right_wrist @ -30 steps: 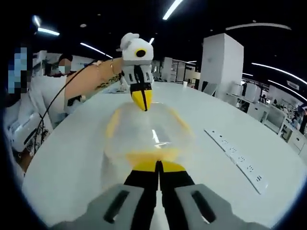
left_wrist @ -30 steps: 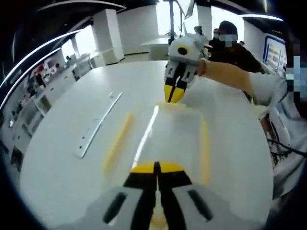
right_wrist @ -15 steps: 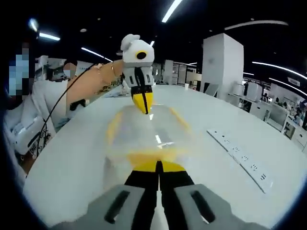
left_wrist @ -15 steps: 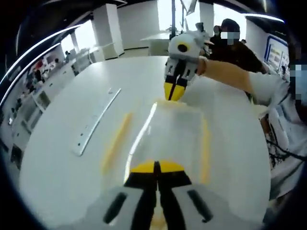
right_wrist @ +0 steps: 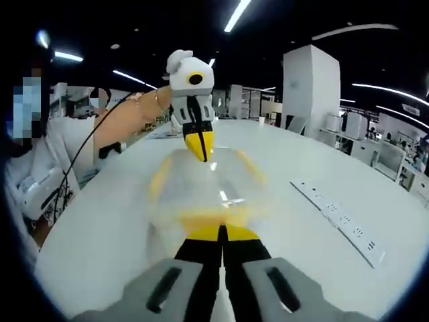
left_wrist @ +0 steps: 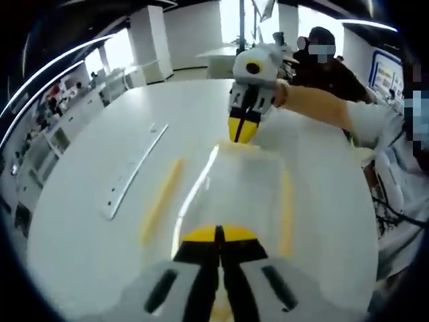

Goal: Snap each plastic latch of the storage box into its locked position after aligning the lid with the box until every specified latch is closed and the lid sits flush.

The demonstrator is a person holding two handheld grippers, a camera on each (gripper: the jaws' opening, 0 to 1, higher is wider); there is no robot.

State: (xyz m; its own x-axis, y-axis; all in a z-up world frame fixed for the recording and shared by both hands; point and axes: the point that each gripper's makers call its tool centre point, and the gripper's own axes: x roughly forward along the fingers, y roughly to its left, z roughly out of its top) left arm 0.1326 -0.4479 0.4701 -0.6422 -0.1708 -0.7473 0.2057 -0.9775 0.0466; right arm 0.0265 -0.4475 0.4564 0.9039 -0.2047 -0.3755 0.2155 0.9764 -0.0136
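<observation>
Left gripper (left_wrist: 218, 233), jaws closed w/ nothing held, presses near end latch of clear storage box (left_wrist: 234, 188) on desk (left_wrist: 87, 248); right gripper (left_wrist: 242, 131), closed too, probably on far-end latch; box's long axis runs between them.

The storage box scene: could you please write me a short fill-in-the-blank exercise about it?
1. The box has a clear lid and latches coloured ____.
2. The box sits on a ____ table.
3. Both the left claw and the right claw have their jaws ____.
4. Beside the box lies a long white power ____.

Missing words: yellow; white; shut; strip
</observation>
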